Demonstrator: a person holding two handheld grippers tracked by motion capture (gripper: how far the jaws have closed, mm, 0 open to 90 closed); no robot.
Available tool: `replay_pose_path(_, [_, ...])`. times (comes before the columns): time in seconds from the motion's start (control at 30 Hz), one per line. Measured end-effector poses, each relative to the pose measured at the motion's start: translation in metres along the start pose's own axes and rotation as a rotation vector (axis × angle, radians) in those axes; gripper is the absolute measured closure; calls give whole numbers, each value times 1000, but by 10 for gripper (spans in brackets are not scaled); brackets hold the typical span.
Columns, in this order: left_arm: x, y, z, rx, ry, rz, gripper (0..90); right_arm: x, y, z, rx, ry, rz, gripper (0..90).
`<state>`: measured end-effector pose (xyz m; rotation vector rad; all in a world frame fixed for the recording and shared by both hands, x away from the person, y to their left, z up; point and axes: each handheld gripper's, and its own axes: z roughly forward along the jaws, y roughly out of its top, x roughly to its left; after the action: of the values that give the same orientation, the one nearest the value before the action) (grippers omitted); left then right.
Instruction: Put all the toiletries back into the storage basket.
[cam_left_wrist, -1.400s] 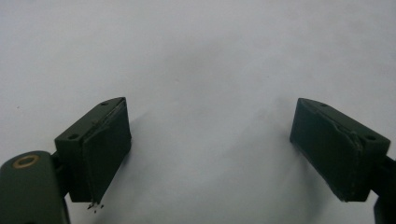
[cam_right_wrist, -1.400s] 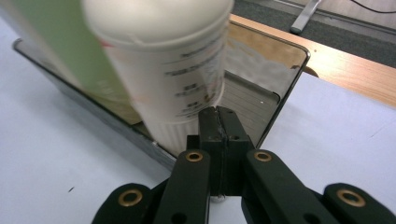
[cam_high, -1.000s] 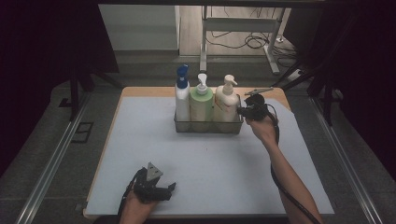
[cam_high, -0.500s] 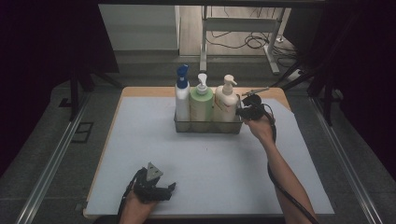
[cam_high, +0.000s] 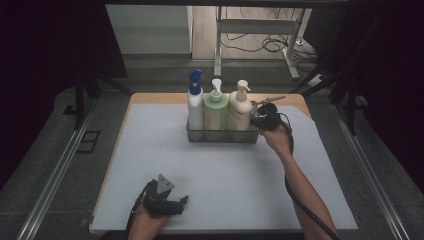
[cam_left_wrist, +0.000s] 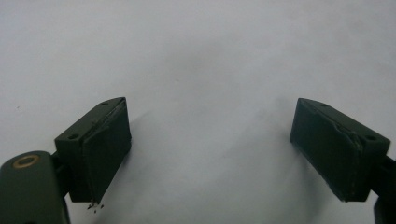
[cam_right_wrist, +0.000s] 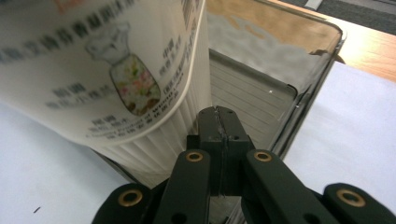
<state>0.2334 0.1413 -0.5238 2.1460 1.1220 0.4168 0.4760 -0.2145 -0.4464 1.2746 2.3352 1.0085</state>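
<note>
Three pump bottles stand in a clear tray (cam_high: 222, 135) at the back of the table: a white one with a blue cap (cam_high: 195, 102), a green one (cam_high: 215, 114) and a cream one (cam_high: 240, 111). My right gripper (cam_high: 260, 120) is at the tray's right end. In the right gripper view its jaws are pressed together (cam_right_wrist: 218, 116), tips just beside the ribbed base of the cream bottle (cam_right_wrist: 107, 70) and within the tray wall (cam_right_wrist: 303, 93); I see nothing between them. My left gripper (cam_high: 167, 201) rests near the front edge, open (cam_left_wrist: 210, 149) over the bare mat.
A white mat (cam_high: 225, 175) covers the wooden table (cam_high: 150, 98). Metal rails (cam_high: 55, 175) run along both sides. Behind the table is a floor with cables and a metal frame (cam_high: 250, 25). The right gripper's cable (cam_high: 300, 200) trails along the forearm.
My right gripper has edged slightly toward the tray's right end. The left gripper and the bottles have stayed where they were.
</note>
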Motion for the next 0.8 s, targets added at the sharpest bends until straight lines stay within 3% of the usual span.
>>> replay_pose_path(0.8, [0,0,0,0,0,0,123,14,0,2,6,25,-38,896])
